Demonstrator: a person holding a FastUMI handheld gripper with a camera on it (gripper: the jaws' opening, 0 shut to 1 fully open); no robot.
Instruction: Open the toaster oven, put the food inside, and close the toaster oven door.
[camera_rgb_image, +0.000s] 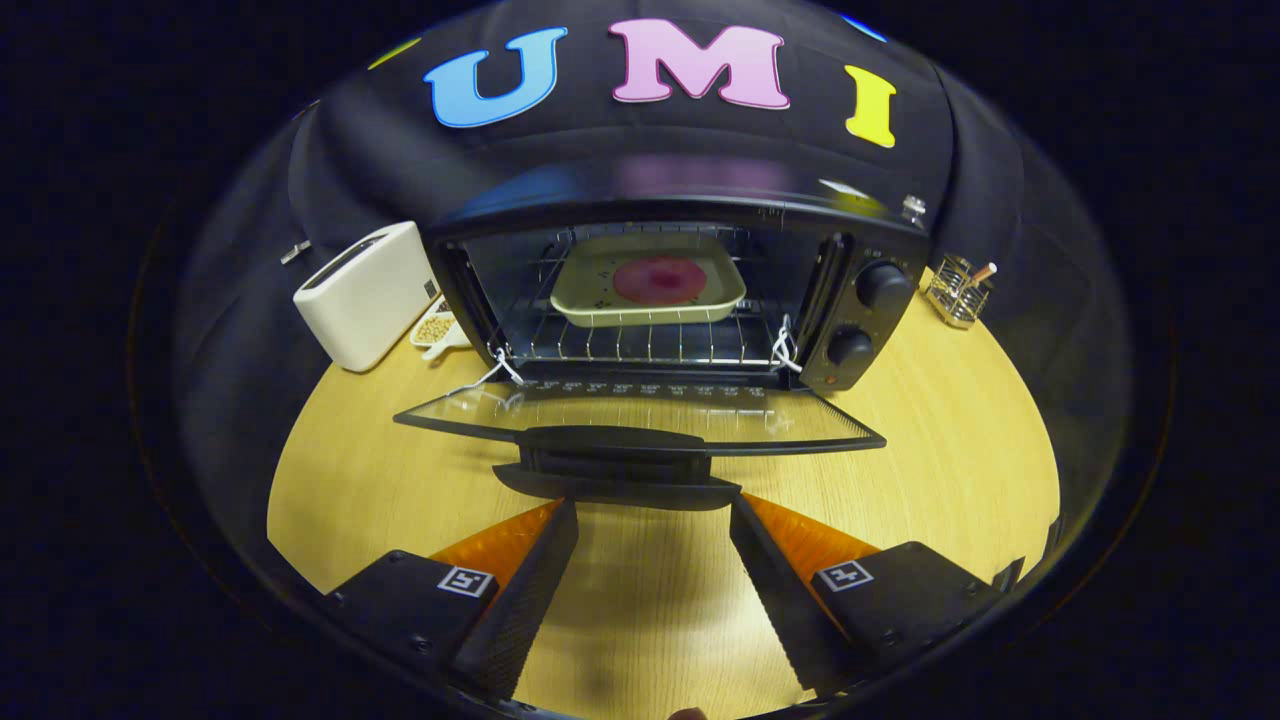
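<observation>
The fingers stand spread and empty, tips just short of the door handle, which lies crosswise dead ahead; the tray sits inside the toaster oven.

Pale wood-grain tabletop, matte, with a soft sheen of overhead light on the near part. Black cloth wall behind, hanging in loose folds and closing the booth on both sides. Cream-white rectangular slot toaster at the back left. Small white dish of tan beans just beside it. Wire metal holder at the back right.
</observation>
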